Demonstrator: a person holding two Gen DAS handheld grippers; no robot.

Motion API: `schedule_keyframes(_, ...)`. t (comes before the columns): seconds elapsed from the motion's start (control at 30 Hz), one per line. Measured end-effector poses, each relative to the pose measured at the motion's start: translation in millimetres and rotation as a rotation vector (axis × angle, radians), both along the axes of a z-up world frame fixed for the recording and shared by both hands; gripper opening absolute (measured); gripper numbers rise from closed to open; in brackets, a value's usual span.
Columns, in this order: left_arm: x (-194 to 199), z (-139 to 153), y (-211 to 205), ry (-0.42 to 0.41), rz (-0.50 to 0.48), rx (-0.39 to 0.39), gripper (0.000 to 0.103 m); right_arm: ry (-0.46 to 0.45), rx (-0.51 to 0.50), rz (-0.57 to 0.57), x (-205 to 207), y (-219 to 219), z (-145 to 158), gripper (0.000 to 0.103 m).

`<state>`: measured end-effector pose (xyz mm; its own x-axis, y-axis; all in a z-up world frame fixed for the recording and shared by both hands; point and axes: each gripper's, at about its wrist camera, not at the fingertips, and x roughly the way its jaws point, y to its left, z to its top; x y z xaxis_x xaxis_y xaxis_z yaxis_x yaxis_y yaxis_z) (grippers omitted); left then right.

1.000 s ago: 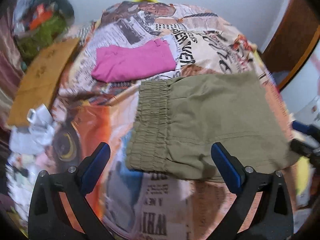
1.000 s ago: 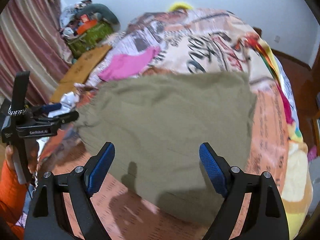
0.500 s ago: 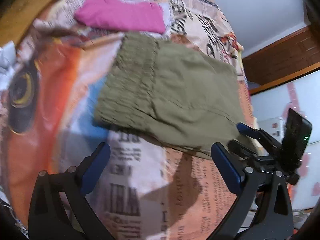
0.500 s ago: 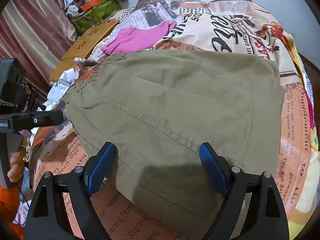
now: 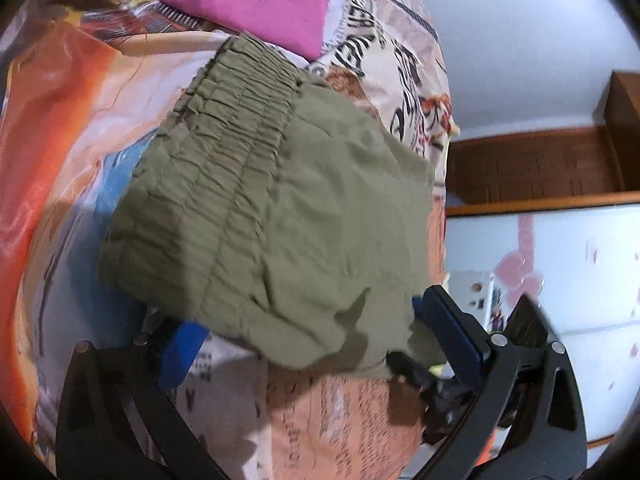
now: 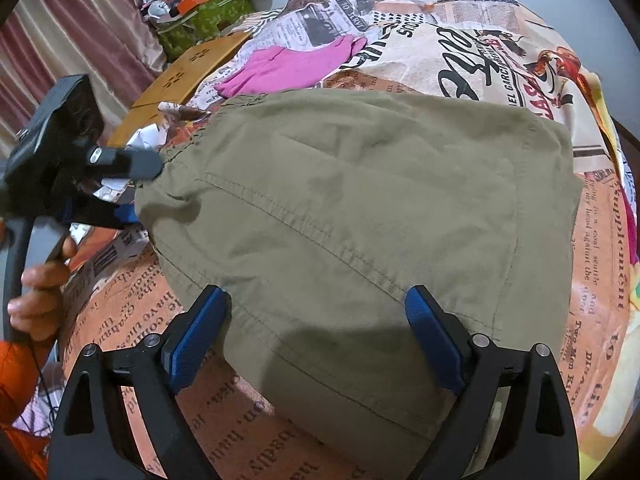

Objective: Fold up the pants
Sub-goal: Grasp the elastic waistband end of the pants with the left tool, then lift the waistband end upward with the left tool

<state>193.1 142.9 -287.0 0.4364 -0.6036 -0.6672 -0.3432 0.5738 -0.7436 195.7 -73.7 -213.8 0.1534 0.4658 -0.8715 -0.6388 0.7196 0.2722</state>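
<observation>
The folded olive-green pants (image 5: 272,216) lie flat on the printed bedspread, elastic waistband toward the left; they fill the right wrist view (image 6: 360,216). My left gripper (image 5: 316,344) is open, its blue fingers straddling the near waistband-side edge, the cloth lying between and partly over them. It also shows from outside at the pants' left edge in the right wrist view (image 6: 120,192). My right gripper (image 6: 316,332) is open, its blue fingers set on either side of the near hem edge, cloth between them. It shows at the lower right of the left wrist view (image 5: 416,376).
A folded pink garment (image 5: 240,0) lies beyond the pants, seen also in the right wrist view (image 6: 296,64). A wooden board (image 6: 184,72) and a pile of clutter (image 6: 200,4) sit at the far left by a curtain. The bed edge drops off at right (image 6: 616,280).
Both grippers have moved forward and down onto the pants' near edge. The left gripper swung to the waistband corner and cloth now lies across its fingers. Both stay open.
</observation>
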Motion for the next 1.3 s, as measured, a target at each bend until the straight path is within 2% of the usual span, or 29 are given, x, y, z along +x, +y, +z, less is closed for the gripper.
schedule_keyframes(0.1,6,1,1,0.001,0.037,0.044,0.098,0.003,0.006,-0.001,0,-1,0,0.092)
schedule_keyframes(0.17,7,4,2,0.012,0.069,0.130,0.079,0.004,0.007,0.000,0,-1,0,0.092)
schedule_keyframes(0.2,8,6,1,0.022,0.080,0.193,0.074,0.005,0.008,0.001,-1,-1,0,0.092)
schedule_keyframes(0.27,9,9,-1,0.032,0.093,0.271,0.057,0.006,0.009,0.002,-1,-1,0,0.092)
schedule_keyframes(0.4,7,17,-4,0.002,0.108,0.370,0.043,0.009,0.016,0.004,-1,-3,0,0.092)
schedule_keyframes(0.43,8,21,-7,-0.007,0.105,0.418,0.039,0.009,0.018,0.002,-1,-3,0,0.092)
schedule_keyframes(0.57,2,41,-28,-0.070,0.059,0.629,0.035,0.036,0.038,-0.010,0,-8,4,0.091)
schedule_keyframes(0.73,-13,60,-40,-0.132,0.054,0.789,0.033,0.062,0.128,-0.093,2,-35,20,0.090)
schedule_keyframes(0.87,-35,79,-46,-0.194,0.094,0.973,0.033,0.036,0.135,-0.173,1,-63,28,0.090)
schedule_keyframes(0.93,-45,88,-47,-0.221,0.116,1.033,0.033,0.020,0.110,-0.214,1,-76,27,0.090)
schedule_keyframes(1.13,-58,111,-59,-0.293,0.119,1.141,0.032,0.024,0.034,-0.276,-3,-97,11,0.090)
schedule_keyframes(1.3,-59,133,-87,-0.386,0.103,1.223,0.032,0.070,0.054,-0.288,-4,-103,-4,0.090)
